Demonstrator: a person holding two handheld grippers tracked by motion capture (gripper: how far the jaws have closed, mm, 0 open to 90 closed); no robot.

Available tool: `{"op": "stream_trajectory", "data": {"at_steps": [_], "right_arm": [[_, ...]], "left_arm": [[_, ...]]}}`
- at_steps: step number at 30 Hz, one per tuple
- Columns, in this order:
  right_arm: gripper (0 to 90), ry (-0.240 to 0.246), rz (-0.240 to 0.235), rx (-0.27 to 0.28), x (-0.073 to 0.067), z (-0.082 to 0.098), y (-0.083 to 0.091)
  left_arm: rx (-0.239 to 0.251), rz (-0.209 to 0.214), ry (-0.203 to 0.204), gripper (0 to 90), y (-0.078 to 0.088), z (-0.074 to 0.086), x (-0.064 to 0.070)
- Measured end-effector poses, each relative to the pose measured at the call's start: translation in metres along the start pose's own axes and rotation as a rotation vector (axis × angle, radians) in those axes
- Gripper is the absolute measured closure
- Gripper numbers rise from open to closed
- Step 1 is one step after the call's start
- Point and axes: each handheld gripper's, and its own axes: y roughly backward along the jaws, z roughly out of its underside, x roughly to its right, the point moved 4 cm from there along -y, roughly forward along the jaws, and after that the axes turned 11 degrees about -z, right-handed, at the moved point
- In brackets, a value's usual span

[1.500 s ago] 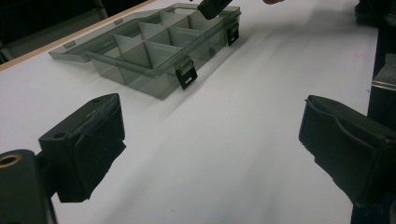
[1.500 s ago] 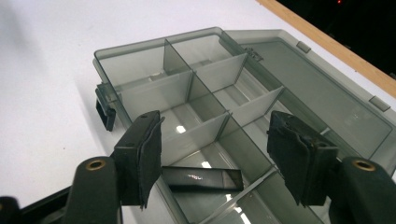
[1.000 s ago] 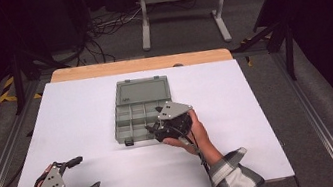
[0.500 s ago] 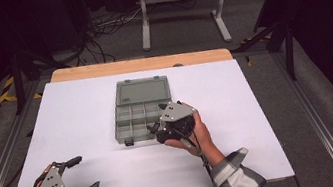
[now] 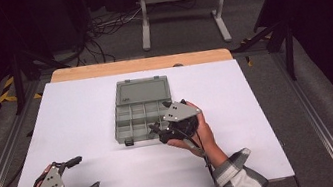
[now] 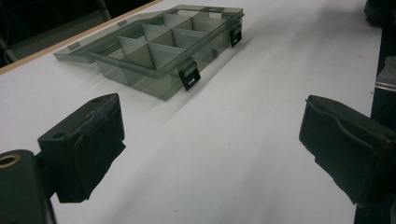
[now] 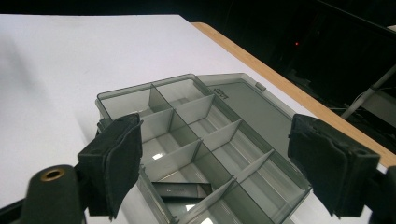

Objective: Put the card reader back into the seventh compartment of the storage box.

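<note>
Compartment box (image 5: 140, 115) sits at table centre, lid (image 5: 142, 90) swung fully back and lying flat toward 12 o'clock on the white table (image 5: 82, 117). Tray half faces the person, two black latches (image 6: 189, 77) on its 6 o'clock wall. Judgement: lid laid flat so the compartments are reachable from above without anything to hold open.

Right gripper (image 5: 163, 130) hovers at the tray's 4 o'clock corner, tipped down over the near compartments. Jaws spread wide, nothing between them. In the right gripper view the left pad (image 7: 119, 156) overlaps the tray's near wall and the right pad (image 7: 327, 161) stands past the far side, so the tray falls between the two. Cannot tell whether either pad touches plastic.

One small dark flat piece (image 7: 180, 189) lies in a near compartment, just below the open jaws. Other compartments look bare. Judgement: the gripper is held over this cell either to take the piece or having just let it go; which one cannot be read here.

Left gripper (image 5: 81, 175) rests low at the table's 7 o'clock corner, well apart from the box, jaws spread, holding nothing. In the left gripper view its pads (image 6: 88, 140) frame bare table, box off toward 11 o'clock. Judgement: parked clear so the right hand works unobstructed, yet aimed at the box for bracing if the light tray slides
</note>
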Motion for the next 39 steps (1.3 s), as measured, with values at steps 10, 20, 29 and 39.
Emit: {"op": "stream_trajectory", "data": {"at_steps": [10,20,29,39], "right_arm": [[13.8,0.011,0.023,-0.003,-0.003,-0.002,0.008],[12.8,0.018,0.025,0.009,-0.007,-0.004,0.016],[12.7,0.032,0.023,0.013,-0.013,-0.005,0.023],[12.7,0.049,0.020,0.006,-0.018,-0.002,0.032]], "left_arm": [[0.002,-0.003,0.002,7.4,0.000,0.000,0.000],[0.003,-0.005,0.003,7.3,0.000,-0.001,-0.001],[0.004,-0.004,0.001,7.1,0.001,-0.001,0.000],[0.004,-0.004,0.006,7.1,0.001,-0.001,-0.001]]}}
